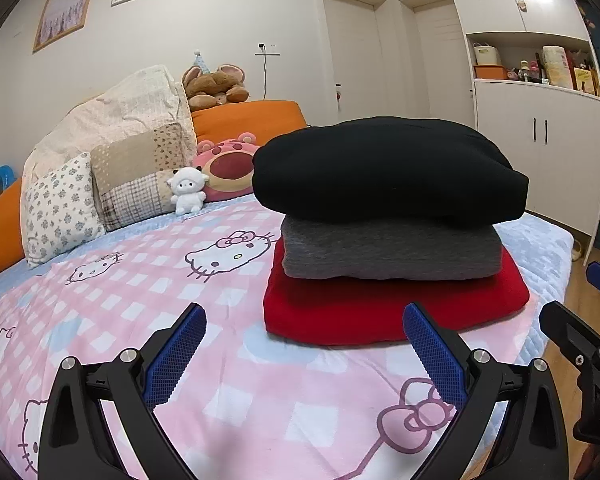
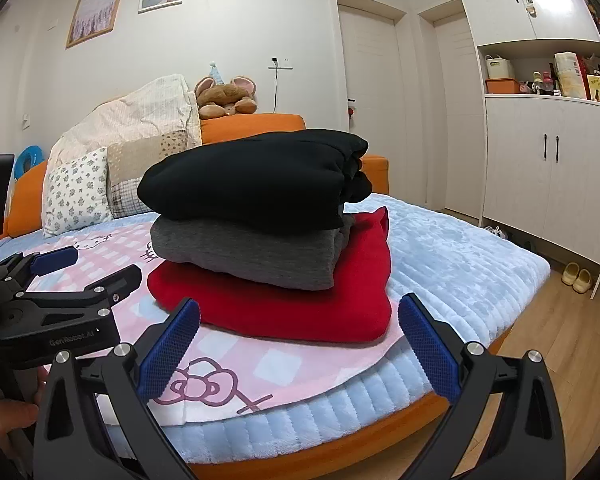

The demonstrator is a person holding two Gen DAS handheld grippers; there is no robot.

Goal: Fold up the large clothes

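Three folded garments stacked on the bed: black top (image 1: pixel 388 168), grey middle (image 1: pixel 392 252), red bottom (image 1: pixel 380 312). Ahead of both grippers, untouched. Left gripper (image 1: pixel 304 354) spread wide, empty, just short of the red edge. Right gripper (image 2: pixel 300 344) likewise spread, empty, near the blanket (image 1: pixel 140 320) edge.

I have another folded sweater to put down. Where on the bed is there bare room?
Free: the pink blanket left of the clothes stack, and the blue quilt to its right. Crowded: the pillows and plush toys by the headboard.
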